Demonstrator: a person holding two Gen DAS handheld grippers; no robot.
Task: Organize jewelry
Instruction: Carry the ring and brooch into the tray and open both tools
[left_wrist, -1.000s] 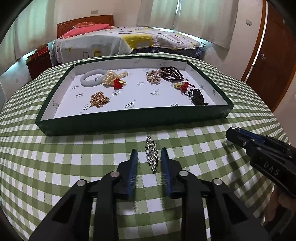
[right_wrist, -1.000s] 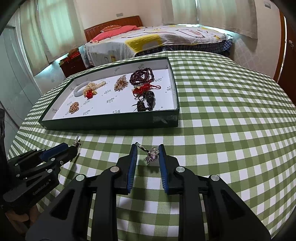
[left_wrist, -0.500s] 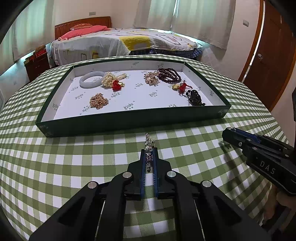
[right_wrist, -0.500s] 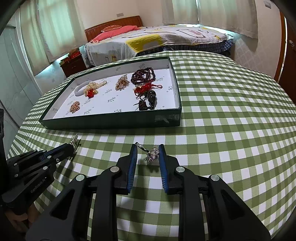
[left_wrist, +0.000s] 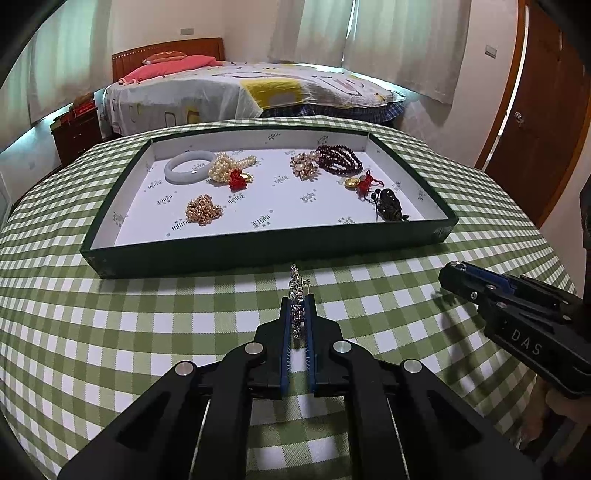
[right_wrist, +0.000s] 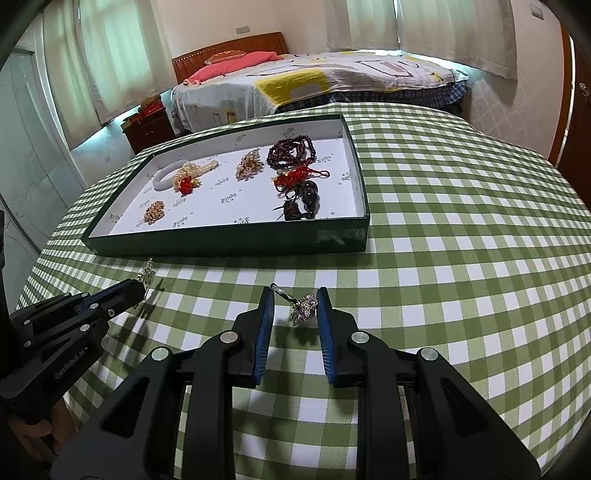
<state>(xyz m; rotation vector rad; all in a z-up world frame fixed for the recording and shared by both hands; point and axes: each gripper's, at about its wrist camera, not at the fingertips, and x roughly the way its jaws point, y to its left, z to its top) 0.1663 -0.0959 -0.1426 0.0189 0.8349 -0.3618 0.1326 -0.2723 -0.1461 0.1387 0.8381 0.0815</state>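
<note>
While the left gripper (left_wrist: 298, 306) sits low over the counter (left_wrist: 110, 332), its jaws are pinched tight on one silver rhinestone piece (left_wrist: 295, 295), which sticks out past the blue pads toward the tray. Over to the right gripper (right_wrist: 294, 301): jaws only partly closed, one sparkly ring (right_wrist: 301, 304) caught between the two blue pads, its band against the left pad and its jewelled flower against the right one, clear of the cloth. So that's two pieces in hand, one per gripper, both just short of the near wall of the tray.

Moving out, one green tray (left_wrist: 258, 247) with a white printed liner sits on the green-and-white checked cloth. Count what's in it: one pale jade bangle (left_wrist: 189, 170) at the far left, one cream pearl cluster with a red charm (left_wrist: 231, 173) touching it, one gold bead bundle (left_wrist: 203, 210) nearer the front left. Across the middle, one pinkish-gold bead cluster (left_wrist: 304, 166) lying against one dark garnet bead strand (left_wrist: 340, 158). Right side, one red knotted cord with a gold charm (left_wrist: 362, 182), and just in front of it one dark gourd pendant (left_wrist: 389, 205). Seven pieces in the tray.

Beyond the counter, one bed (left_wrist: 258, 88) with a patterned cover, one wooden nightstand (left_wrist: 77, 129), and one brown door (left_wrist: 535, 129) on the right.
</note>
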